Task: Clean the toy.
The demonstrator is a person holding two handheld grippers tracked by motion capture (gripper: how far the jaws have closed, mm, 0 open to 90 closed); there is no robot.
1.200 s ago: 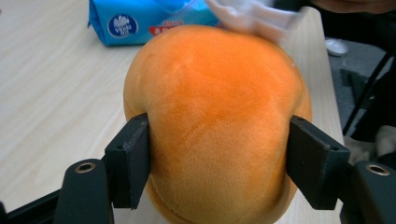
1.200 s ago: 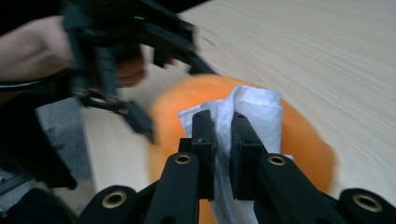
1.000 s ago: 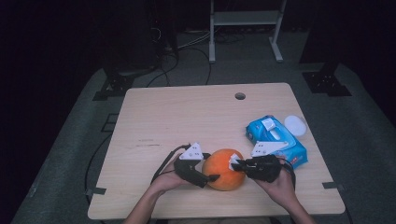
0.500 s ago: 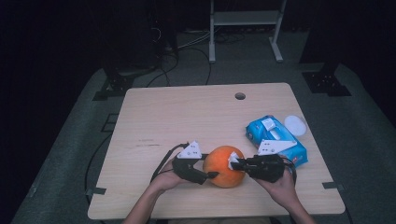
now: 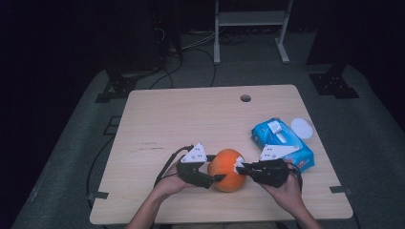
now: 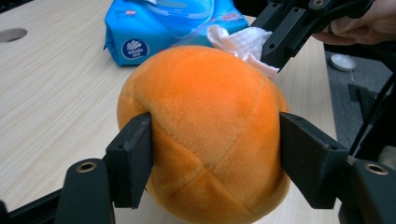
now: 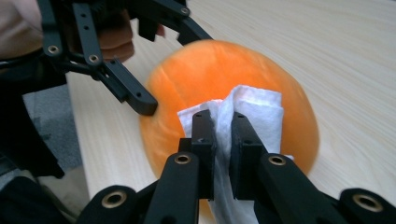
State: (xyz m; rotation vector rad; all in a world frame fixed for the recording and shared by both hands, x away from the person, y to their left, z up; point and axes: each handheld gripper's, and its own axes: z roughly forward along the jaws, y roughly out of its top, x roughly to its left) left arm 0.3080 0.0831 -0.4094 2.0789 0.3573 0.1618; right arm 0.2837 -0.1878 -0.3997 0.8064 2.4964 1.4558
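A: What do I have, going from the left?

B: One left hand-held gripper (image 5: 218, 178). Its jaws have just been closing, and in the left gripper view I see both pads pressed into the sides of the one orange plush ball (image 6: 205, 135).

A: Where is that ball?

B: At the near middle of the table (image 5: 191, 114), between my two hand-held grippers.

A: And the right one?

B: The right hand-held gripper (image 5: 239, 167) has its jaws pressed nearly together, pinching one folded white wipe (image 7: 250, 112) that lies against the ball's surface.

A: Anything further right?

B: One blue wipe pack (image 5: 282, 143), just behind my right hand, and one small white lid (image 5: 302, 127) beside it.
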